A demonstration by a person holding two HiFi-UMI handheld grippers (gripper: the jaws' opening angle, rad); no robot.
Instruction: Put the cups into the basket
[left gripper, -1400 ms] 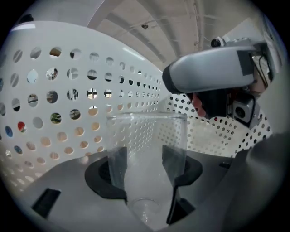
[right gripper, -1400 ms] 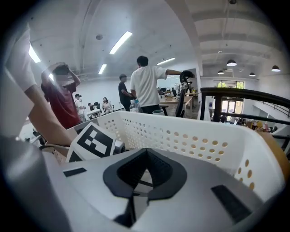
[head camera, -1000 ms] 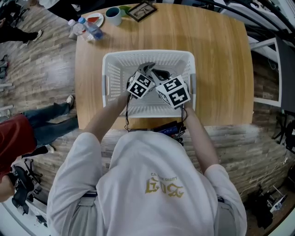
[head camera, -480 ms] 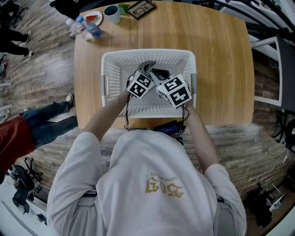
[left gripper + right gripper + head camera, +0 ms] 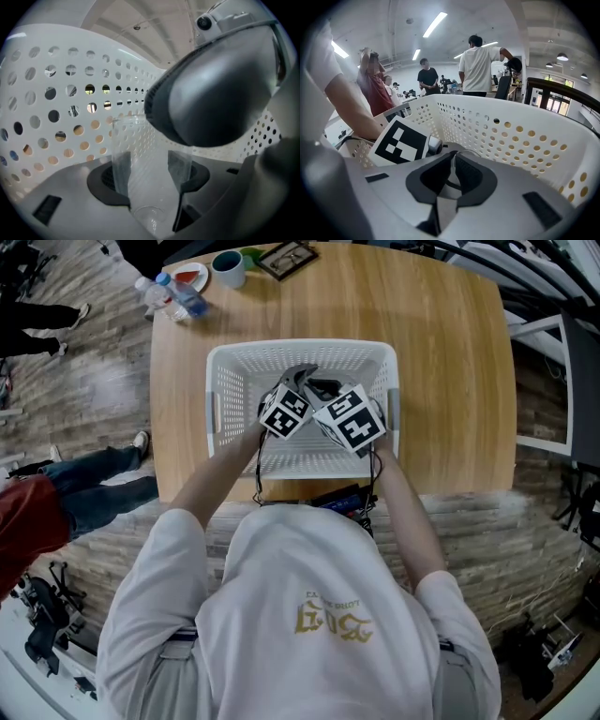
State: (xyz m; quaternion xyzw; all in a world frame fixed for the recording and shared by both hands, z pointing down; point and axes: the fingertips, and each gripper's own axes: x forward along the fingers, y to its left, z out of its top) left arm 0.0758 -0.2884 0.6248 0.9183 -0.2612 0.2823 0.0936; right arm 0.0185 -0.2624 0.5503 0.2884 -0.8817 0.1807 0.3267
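A white perforated basket (image 5: 300, 349) stands on the wooden table (image 5: 450, 381). Both grippers reach down inside it, close together. My left gripper (image 5: 151, 174) is shut on a clear plastic cup (image 5: 140, 150), one pad on each side of its lower wall, the cup upright near the basket wall (image 5: 56, 117). The right gripper's dark housing (image 5: 215, 93) looms over the cup's upper right rim. In the right gripper view my right gripper (image 5: 451, 174) has its jaws pressed nearly together on a thin clear edge that looks like the cup's rim. The left gripper's marker cube (image 5: 399, 140) sits just beyond.
At the table's far left corner are a teal mug (image 5: 230, 271), a small plate (image 5: 190, 279), a water bottle (image 5: 183, 298) and a framed picture (image 5: 289, 261). People stand beyond the basket wall (image 5: 511, 136) in the right gripper view. A person's legs (image 5: 103, 479) lie left of the table.
My right gripper has shifted slightly toward the left one inside the basket. The left gripper and the basket have stayed put. Bystanders at the left have moved.
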